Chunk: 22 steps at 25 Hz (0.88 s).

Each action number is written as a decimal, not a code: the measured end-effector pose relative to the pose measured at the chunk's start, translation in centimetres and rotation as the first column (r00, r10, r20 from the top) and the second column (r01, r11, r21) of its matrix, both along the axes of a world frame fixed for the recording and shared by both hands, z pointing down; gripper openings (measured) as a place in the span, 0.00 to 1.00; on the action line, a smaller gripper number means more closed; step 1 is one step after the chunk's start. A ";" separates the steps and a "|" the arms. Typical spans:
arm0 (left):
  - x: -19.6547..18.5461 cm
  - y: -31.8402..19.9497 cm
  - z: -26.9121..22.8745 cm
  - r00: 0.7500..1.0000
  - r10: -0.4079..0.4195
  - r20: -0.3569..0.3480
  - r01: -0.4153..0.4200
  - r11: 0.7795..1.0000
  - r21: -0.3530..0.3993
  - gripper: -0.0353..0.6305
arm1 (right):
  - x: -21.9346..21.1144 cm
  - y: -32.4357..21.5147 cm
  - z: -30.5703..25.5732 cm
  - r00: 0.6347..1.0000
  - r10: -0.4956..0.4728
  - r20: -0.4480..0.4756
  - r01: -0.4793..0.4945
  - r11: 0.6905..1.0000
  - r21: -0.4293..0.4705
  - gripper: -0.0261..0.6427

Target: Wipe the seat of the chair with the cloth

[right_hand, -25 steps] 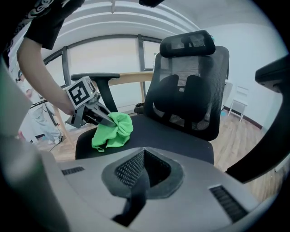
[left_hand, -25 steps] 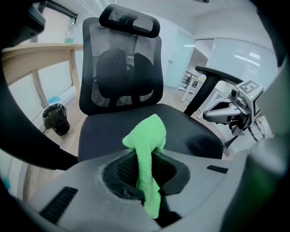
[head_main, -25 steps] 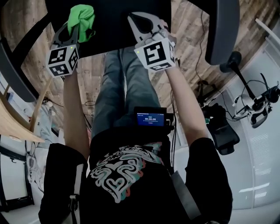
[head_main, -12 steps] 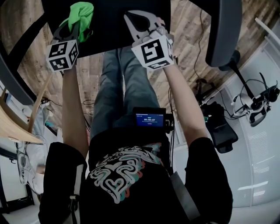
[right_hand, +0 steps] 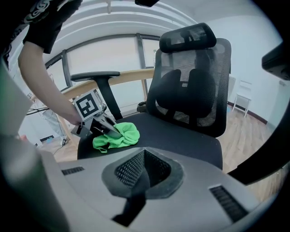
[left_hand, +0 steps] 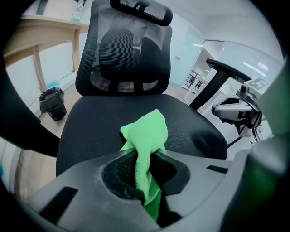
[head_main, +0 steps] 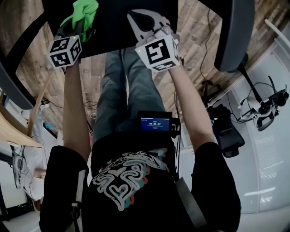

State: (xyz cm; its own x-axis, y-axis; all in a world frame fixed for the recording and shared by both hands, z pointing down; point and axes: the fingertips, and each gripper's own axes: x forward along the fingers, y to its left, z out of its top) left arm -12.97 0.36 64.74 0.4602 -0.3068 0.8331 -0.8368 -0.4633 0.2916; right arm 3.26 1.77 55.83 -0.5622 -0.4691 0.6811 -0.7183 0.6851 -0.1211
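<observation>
Since a second ago, the left gripper (head_main: 80,25) and the green cloth (head_main: 86,9) clamped in it have been carried farther across the chair seat (head_main: 118,31), so that the cloth is now cut off by the top edge of the head view; the right gripper (head_main: 136,18) has been shifted only slightly the same way. In the left gripper view the jaws of the left gripper (left_hand: 145,170) are seen closed on a twisted strip of the cloth (left_hand: 145,131), with the bunched remainder standing out past the jaw tips over the black seat (left_hand: 90,131). From the right gripper view the cloth (right_hand: 115,136) is seen pressed onto the seat (right_hand: 181,136) under the left gripper (right_hand: 97,128), near the seat's edge just beside the armrest (right_hand: 95,77). The jaws of the right gripper (right_hand: 142,174) are seen brought together with nothing between them, and that gripper is held above the front part of the seat, apart from the cloth. A mesh backrest (right_hand: 190,86) and a headrest (right_hand: 188,36) are shown behind the seat. A dark bin (left_hand: 52,103) is seen on the floor under a wooden desk (left_hand: 41,31). In the head view a small lit screen (head_main: 155,122) is worn at the person's waist, and wooden flooring (head_main: 190,45) is visible beside the chair.
</observation>
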 end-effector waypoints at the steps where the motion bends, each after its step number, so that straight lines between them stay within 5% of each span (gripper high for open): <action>1: 0.0 0.0 0.2 1.000 0.000 0.002 0.000 1.000 -0.001 0.11 | -0.1 0.1 0.1 1.000 -0.002 -0.001 0.002 1.000 -0.001 0.04; 13: 0.0 0.4 0.7 1.000 -0.001 -0.015 0.000 0.997 -0.073 0.11 | -0.3 0.8 0.9 1.000 0.008 0.000 -0.008 0.999 -0.035 0.04; 22: 4.5 0.8 1.3 0.996 0.039 -0.086 -0.047 0.995 -0.092 0.11 | 0.7 1.7 2.1 0.999 0.032 -0.033 -0.034 0.996 -0.084 0.04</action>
